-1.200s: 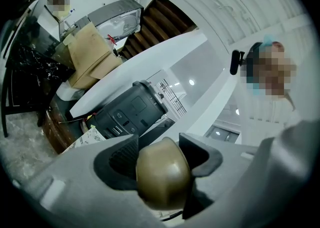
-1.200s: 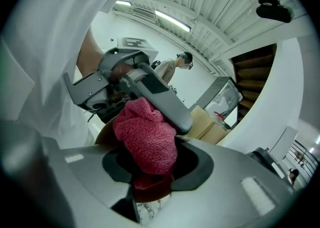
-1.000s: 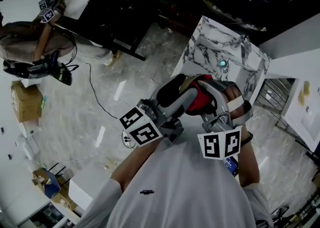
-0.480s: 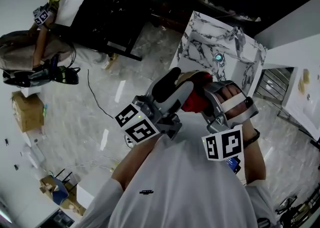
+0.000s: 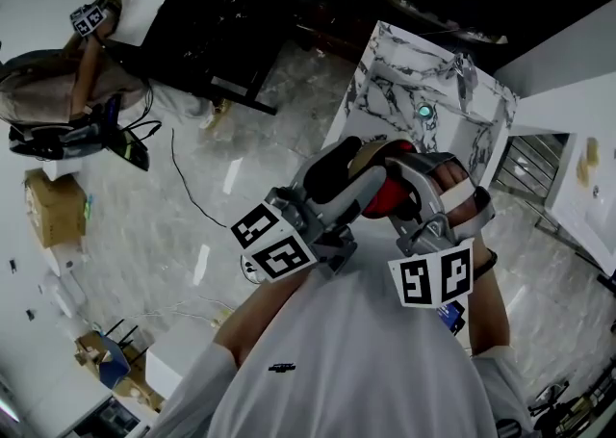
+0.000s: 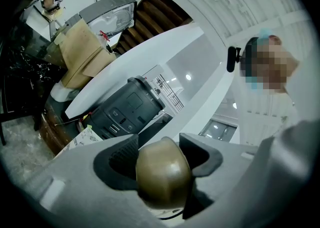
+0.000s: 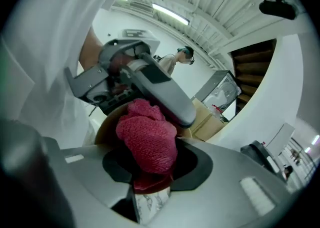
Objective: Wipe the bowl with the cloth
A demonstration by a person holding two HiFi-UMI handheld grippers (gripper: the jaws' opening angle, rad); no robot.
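Note:
Up in front of my chest I hold a brown bowl (image 5: 364, 151). My left gripper (image 5: 336, 165) is shut on its rim, which fills the gap between the jaws in the left gripper view (image 6: 163, 171). A red cloth (image 5: 390, 193) is bunched in my right gripper (image 5: 402, 176), which is shut on it. The right gripper view shows the cloth (image 7: 148, 138) pressed into the bowl (image 7: 106, 123), with the left gripper (image 7: 150, 82) just behind. Most of the bowl is hidden by the two grippers.
A marble-patterned counter (image 5: 423, 90) stands ahead beyond the grippers. Another person (image 5: 58, 104) works at a dark table on the far left. A cardboard box (image 5: 53, 200) and a cable (image 5: 188, 186) lie on the glossy floor.
Both grippers stay together on the bowl and cloth. The cloth has shifted a little left and back right within the bowl, and the head view has swayed slightly.

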